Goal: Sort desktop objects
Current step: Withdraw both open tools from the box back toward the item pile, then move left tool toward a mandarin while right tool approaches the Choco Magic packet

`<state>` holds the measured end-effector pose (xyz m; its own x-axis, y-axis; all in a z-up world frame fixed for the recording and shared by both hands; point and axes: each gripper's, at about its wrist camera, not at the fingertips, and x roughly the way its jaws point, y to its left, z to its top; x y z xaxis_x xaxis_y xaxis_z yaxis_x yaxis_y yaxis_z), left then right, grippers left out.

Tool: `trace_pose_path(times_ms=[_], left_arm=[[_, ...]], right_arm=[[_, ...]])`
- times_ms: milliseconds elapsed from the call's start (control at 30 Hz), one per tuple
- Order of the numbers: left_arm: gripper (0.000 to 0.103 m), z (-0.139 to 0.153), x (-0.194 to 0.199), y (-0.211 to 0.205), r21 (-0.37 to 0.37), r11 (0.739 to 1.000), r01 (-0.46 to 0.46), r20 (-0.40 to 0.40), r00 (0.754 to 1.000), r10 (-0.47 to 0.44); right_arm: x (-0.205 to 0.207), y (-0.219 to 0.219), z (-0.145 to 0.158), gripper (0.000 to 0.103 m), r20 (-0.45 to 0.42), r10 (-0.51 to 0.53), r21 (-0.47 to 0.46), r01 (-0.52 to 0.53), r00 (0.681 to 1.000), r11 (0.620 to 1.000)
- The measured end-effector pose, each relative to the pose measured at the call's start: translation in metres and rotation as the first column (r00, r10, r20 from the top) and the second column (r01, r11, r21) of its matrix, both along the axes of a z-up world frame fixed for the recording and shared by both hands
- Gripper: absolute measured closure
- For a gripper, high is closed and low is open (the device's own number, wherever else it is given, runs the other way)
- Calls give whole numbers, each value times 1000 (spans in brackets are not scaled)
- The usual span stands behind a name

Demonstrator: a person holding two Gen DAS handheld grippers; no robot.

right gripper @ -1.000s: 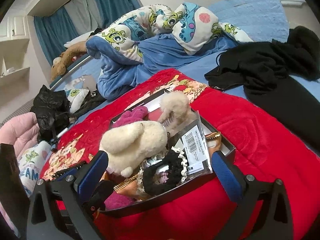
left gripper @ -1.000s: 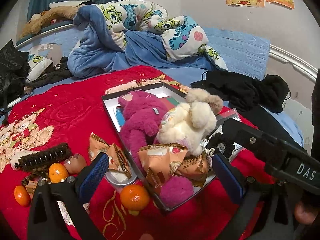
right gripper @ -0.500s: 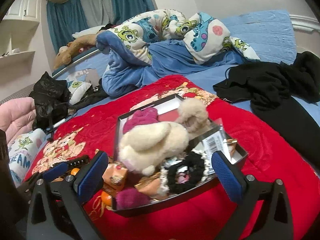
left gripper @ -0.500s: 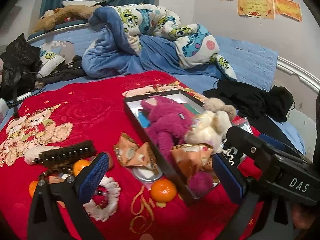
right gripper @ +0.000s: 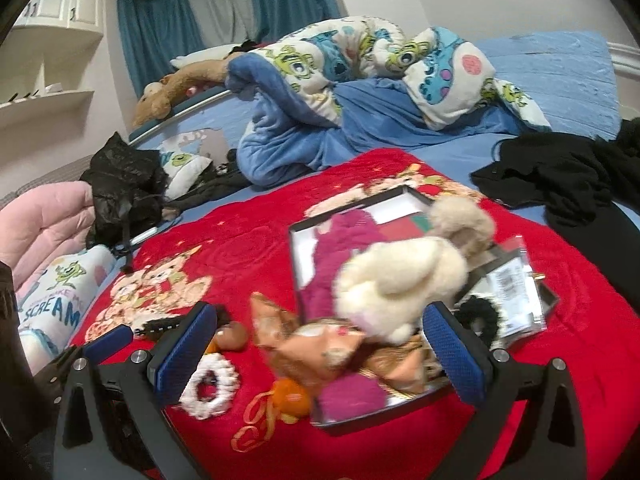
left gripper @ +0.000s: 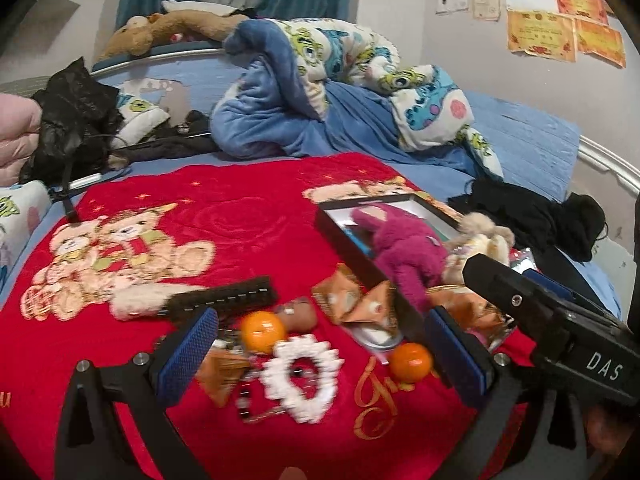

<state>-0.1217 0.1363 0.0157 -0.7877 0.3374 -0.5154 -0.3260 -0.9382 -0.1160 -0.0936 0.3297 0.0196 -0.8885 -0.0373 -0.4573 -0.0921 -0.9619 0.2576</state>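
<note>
A black box (left gripper: 340, 236) (right gripper: 298, 280) on the red blanket holds a magenta plush (left gripper: 400, 252), a cream plush (right gripper: 400, 280), snack packets and a black scrunchie (right gripper: 480, 316). Loose beside it lie a white scrunchie (left gripper: 300, 376) (right gripper: 208, 388), two oranges (left gripper: 262, 330) (left gripper: 410, 362), a black hairbrush (left gripper: 224, 298), and orange snack packets (left gripper: 356, 300). My left gripper (left gripper: 320, 356) is open and empty above the white scrunchie. My right gripper (right gripper: 320, 352) is open and empty over the box's near corner; its body (left gripper: 560, 332) shows in the left wrist view.
A blue and cartoon-print duvet (left gripper: 320, 92) is piled behind the blanket. Black clothes (left gripper: 532, 216) lie to the right, a black bag (left gripper: 72, 116) and pink padded fabric (right gripper: 44, 232) to the left. A brown plush (left gripper: 168, 28) lies along the bed rail.
Both grippers have swung left, so the box has slid right in both views. The white scrunchie and hairbrush have come under the left gripper. Both stayed open.
</note>
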Motion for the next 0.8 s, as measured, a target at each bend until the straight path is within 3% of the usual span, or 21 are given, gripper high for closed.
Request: trace_pose_path(times_ms=[400, 800], left_arm=[[0, -12, -3, -83, -2, 991, -133, 19, 991, 133], [0, -39, -21, -135, -43, 976, -216, 74, 973, 218]], right_arm=[[-26, -82, -1, 0, -7, 147, -7, -147, 989, 989], [-54, -110, -17, 0, 44, 206, -41, -205, 978, 978]])
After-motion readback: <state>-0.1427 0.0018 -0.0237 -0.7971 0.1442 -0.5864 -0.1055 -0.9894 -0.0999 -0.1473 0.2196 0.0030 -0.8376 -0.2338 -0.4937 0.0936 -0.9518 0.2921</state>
